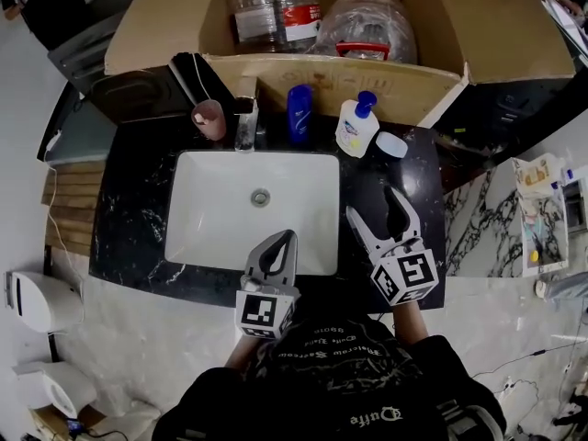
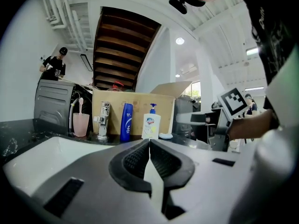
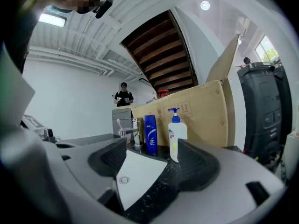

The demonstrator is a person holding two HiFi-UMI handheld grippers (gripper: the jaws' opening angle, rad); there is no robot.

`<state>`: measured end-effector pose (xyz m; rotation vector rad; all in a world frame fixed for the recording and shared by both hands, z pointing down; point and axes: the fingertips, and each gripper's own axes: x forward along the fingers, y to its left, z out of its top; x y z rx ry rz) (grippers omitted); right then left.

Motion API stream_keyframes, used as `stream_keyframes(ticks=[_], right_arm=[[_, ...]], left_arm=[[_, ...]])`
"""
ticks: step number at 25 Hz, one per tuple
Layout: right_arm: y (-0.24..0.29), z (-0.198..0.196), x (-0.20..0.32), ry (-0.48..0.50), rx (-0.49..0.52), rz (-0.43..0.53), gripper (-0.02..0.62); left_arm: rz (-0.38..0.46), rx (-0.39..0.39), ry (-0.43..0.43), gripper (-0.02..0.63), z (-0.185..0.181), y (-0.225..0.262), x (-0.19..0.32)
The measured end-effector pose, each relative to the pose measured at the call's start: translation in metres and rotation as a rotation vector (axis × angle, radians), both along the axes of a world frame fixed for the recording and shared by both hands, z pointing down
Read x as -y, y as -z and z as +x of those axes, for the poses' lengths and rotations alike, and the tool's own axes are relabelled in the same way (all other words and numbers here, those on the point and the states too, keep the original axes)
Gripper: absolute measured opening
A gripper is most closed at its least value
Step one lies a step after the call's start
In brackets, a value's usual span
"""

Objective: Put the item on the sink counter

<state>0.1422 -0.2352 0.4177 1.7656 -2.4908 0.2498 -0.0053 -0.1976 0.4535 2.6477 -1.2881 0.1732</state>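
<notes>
Our left claw (image 1: 289, 237) hangs clenched and empty over the sink (image 1: 211, 211); our right claw (image 1: 372, 203) gapes released above the counter (image 1: 138, 220), facing the soap bottle (image 1: 356, 129).

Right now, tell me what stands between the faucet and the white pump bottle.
A blue bottle stands upright between the faucet and the white pump bottle, along the back of the black counter; the head view shows it.
</notes>
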Motion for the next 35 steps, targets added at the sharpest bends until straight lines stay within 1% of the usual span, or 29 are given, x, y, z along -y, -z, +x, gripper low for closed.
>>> stream_keyframes(ticks=[7,12,15,16,17,19,23,26,29,31,35], right_arm=[[-0.027,-0.006,-0.04,-0.025,0.035,-0.073,0.322],[-0.041,-0.013,-0.059,-0.009,-0.002,-0.104,0.322],[-0.043,-0.014,-0.061,-0.004,-0.024,-0.103,0.322],[-0.042,-0.014,-0.061,-0.004,-0.034,-0.1,0.313],[-0.042,-0.014,-0.061,-0.004,-0.045,-0.097,0.293],[-0.041,-0.014,-0.062,-0.004,-0.069,-0.094,0.211],[-0.042,-0.016,-0.064,-0.005,-0.081,-0.097,0.136],[-0.046,-0.015,-0.065,-0.019,-0.067,-0.111,0.093],[-0.053,-0.014,-0.066,-0.038,-0.042,-0.129,0.029],[-0.055,-0.014,-0.066,-0.045,-0.045,-0.132,0.0],[-0.06,-0.011,-0.064,-0.059,-0.1,-0.143,-0.002]], left_arm=[[-0.002,-0.012,-0.013,0.008,0.001,-0.004,-0.012],[0.001,-0.016,-0.02,0.008,0.003,-0.004,-0.017],[-0.001,-0.016,-0.025,0.008,0.004,-0.005,-0.02],[-0.003,-0.017,-0.027,0.008,0.005,-0.005,-0.02],[-0.005,-0.016,-0.029,0.008,0.005,-0.006,-0.021],[-0.003,-0.015,-0.028,0.008,0.006,-0.007,-0.022],[-0.011,-0.01,-0.03,0.008,0.008,-0.011,-0.024],[-0.014,-0.005,-0.037,0.008,0.01,-0.012,-0.026],[-0.009,-0.002,-0.043,0.008,0.013,-0.01,-0.027],[-0.008,0.0,-0.046,0.008,0.015,-0.011,-0.028],[-0.019,0.001,-0.046,0.008,0.018,-0.014,-0.031]])
